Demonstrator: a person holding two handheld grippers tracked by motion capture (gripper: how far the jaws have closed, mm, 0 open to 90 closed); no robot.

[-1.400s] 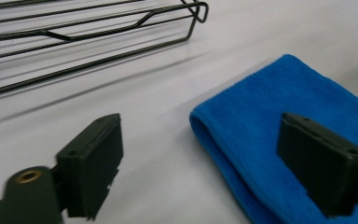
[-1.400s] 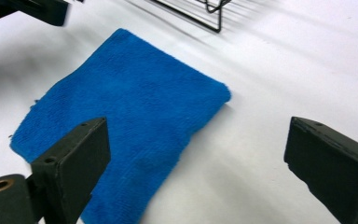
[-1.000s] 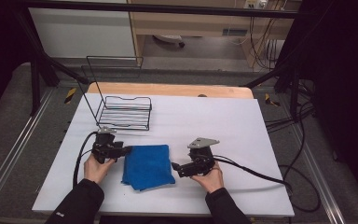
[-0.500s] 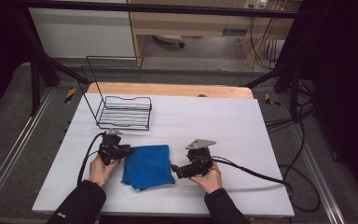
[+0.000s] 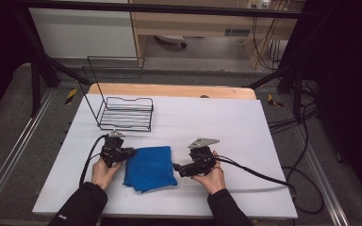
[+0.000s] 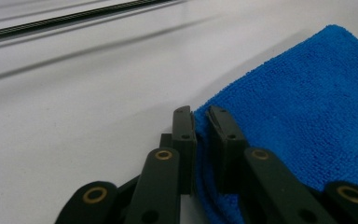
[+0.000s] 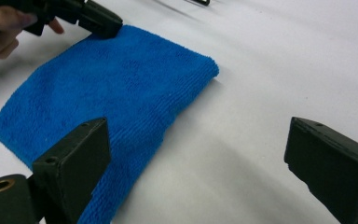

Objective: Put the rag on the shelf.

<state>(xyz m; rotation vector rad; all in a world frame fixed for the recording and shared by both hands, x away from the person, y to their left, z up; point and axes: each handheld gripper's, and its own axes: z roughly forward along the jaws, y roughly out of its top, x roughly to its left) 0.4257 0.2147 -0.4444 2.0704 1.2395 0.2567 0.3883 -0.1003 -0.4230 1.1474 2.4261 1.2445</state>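
Note:
A folded blue cloth (image 5: 148, 167) lies flat on the white table top (image 5: 217, 117) near its front edge. My left gripper (image 5: 131, 151) is at the cloth's far left corner. Its jaws have just been closing, and in the left gripper view my left gripper (image 6: 201, 114) pinches the edge of the blue cloth (image 6: 307, 102) between its pads. My right gripper (image 5: 176, 168) sits low at the cloth's right edge. Its jaws have just closed a little, but my right gripper (image 7: 198, 135) still stands wide open over bare table, one jaw above the edge of the blue cloth (image 7: 121, 84).
A black wire basket (image 5: 125, 113) stands at the back left of the table, just beyond the left hand. A wooden board (image 5: 169, 89) runs along the far edge. Cables (image 5: 259, 174) trail from the right gripper off to the right.
The left gripper has slid in to the cloth's left corner and its jaws have closed on the edge. The right hand has stayed where it was.

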